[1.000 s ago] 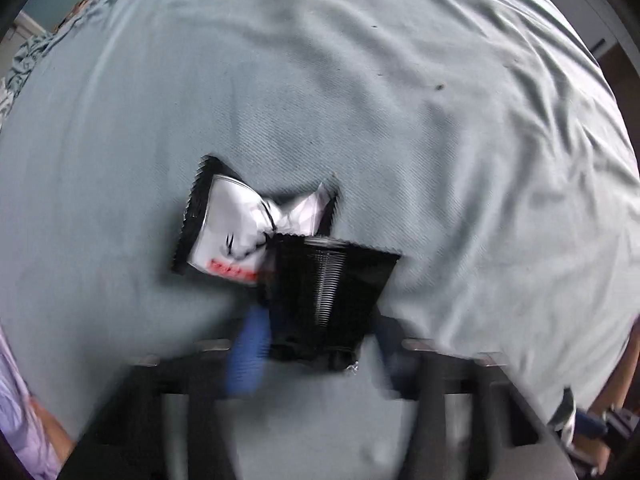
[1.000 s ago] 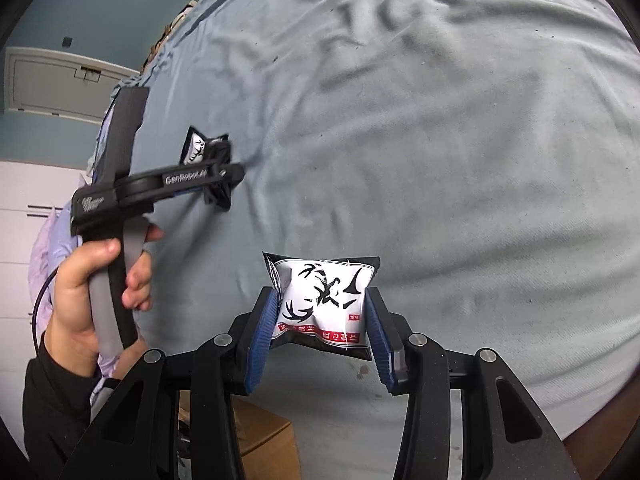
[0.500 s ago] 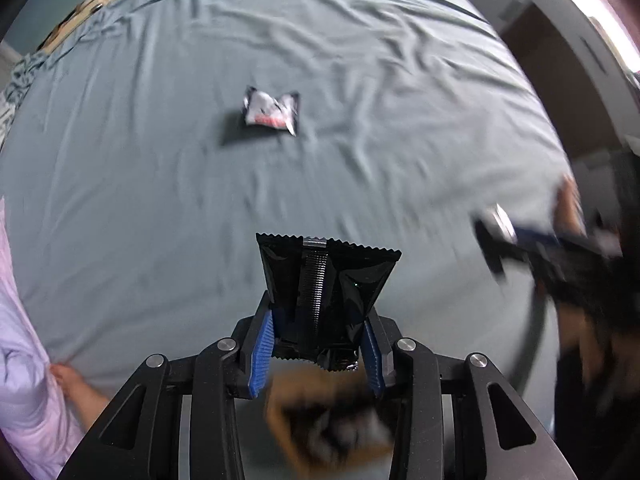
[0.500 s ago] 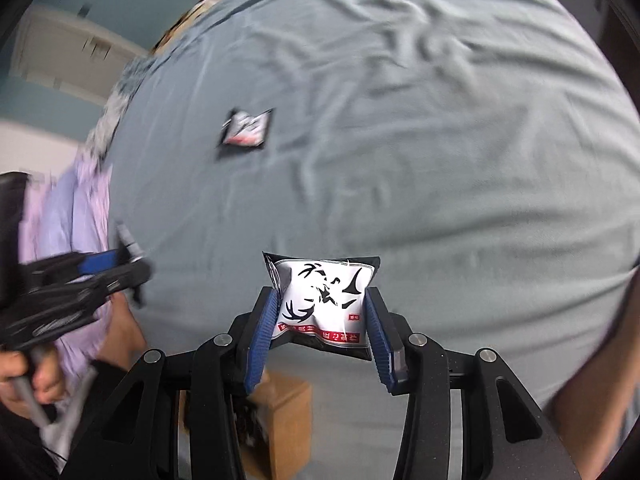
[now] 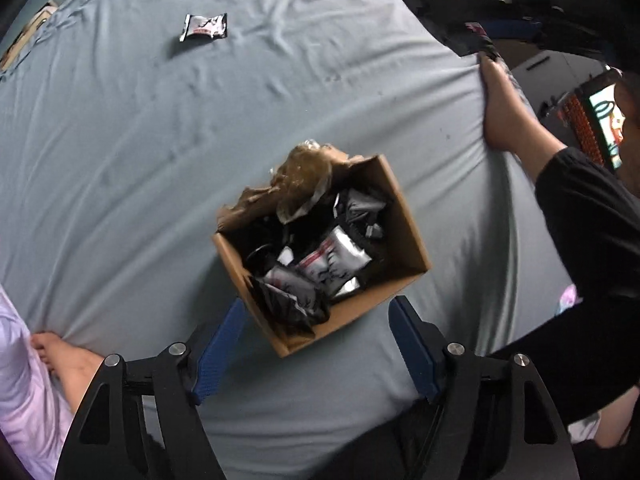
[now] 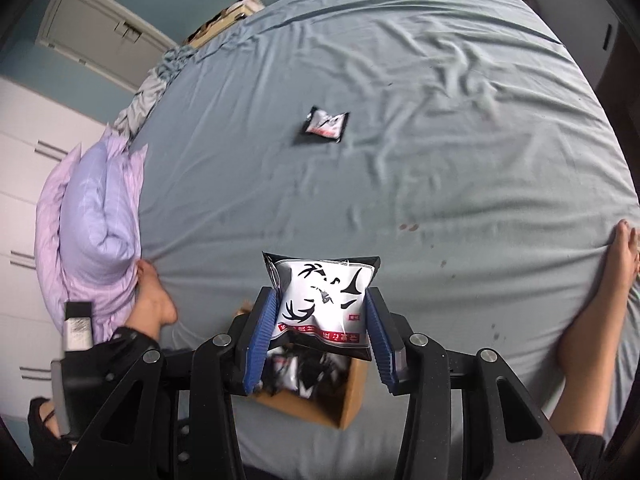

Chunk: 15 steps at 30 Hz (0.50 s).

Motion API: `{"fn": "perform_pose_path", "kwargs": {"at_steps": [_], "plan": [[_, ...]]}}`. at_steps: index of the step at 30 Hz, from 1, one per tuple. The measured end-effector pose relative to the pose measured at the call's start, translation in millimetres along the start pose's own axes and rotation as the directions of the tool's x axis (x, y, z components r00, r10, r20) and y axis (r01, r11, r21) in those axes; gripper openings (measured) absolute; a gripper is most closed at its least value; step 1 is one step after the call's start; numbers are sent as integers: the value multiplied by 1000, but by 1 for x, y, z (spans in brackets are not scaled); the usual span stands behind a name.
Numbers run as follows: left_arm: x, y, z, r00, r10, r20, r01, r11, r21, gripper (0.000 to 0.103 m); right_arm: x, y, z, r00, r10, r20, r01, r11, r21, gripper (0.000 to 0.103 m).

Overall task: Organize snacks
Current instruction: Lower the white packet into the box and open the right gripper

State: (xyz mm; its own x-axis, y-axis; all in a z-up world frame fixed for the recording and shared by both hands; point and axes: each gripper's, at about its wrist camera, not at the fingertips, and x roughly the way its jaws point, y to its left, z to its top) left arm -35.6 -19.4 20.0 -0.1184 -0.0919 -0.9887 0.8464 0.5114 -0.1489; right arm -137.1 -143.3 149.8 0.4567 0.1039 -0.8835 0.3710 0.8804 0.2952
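Covering the bed: a wrinkled grey-blue sheet (image 6: pixel 420 168) stretched over the whole mattress, with a few small dark spots toward its near edge.
Room: blue-grey walls, a white panelled door (image 6: pixel 100 32) beyond the bed's far left corner, and white cupboard fronts along the left.
Bedding: one lilac quilt (image 6: pixel 92 216) bunched at the bed's left edge.
Box: one open cardboard box (image 5: pixel 404 216) sat on the sheet near the bed's near edge, one flap torn and crumpled.
Snacks in box: several black-and-white packets (image 5: pixel 332 256) piled inside; the heap was too jumbled to count.
Loose snack: one snack packet (image 6: pixel 326 124) lay alone toward the middle of the bed, well apart from the box.
Held snack: one white packet with black brush lettering (image 6: pixel 324 300) stood upright above the box.
Right gripper (image 6: pixel 322 336): its blue fingers (image 6: pixel 262 332) pressed on both sides of that packet, about half spread.
Left gripper (image 5: pixel 316 344): directly over the box, pointing down; its jaws had just been opening, now stood wide, and nothing was between the fingers.
Feet: two bare feet (image 6: pixel 154 300) rested at the bed's near corners.
Total packets outside the box: two.
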Motion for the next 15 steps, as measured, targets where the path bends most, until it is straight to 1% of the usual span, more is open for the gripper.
{"fn": "perform_pose_path", "kwargs": {"at_steps": [1,2,4,5,6,7,9,10,12,14,15], "plan": [[-5,2,-2,1000,-4,14,4,1000,-11,78,3,4,-1,1000,-7,-17,7,1000,-5,44],[-9,8,-1,999,-14,30,15,999,-35,83,7,9,-3,999,-17,-42,17,1000,-14,44],[-12,17,-3,998,-28,50,31,997,-65,84,15,19,-8,995,-16,-98,13,999,-34,44],[-14,24,-1,998,-23,62,28,996,-84,84,20,23,-9,992,-9,-125,4,999,-42,44],[-16,32,-1,997,-1,73,9,994,-106,84,26,28,-12,987,-3,-161,-6,998,-55,44],[-19,40,-1,996,27,84,-16,992,-128,84,28,32,-11,986,-5,-168,-6,998,-63,44],[-20,54,-1,993,53,106,-35,986,-161,86,31,38,-8,987,-12,-161,-1,997,-80,44],[-20,61,-1,992,61,115,-39,982,-183,86,33,43,-7,985,-4,-171,-11,996,-91,44],[-19,76,-4,991,73,116,-42,968,-246,87,37,50,-8,981,17,-196,-38,994,-106,44],[-13,88,-7,994,51,97,-22,959,-283,87,48,61,-12,970,27,-243,-63,988,-143,44],[-11,91,-9,995,42,89,-14,957,-291,87,54,67,-14,962,18,-273,-68,982,-174,46]]}}
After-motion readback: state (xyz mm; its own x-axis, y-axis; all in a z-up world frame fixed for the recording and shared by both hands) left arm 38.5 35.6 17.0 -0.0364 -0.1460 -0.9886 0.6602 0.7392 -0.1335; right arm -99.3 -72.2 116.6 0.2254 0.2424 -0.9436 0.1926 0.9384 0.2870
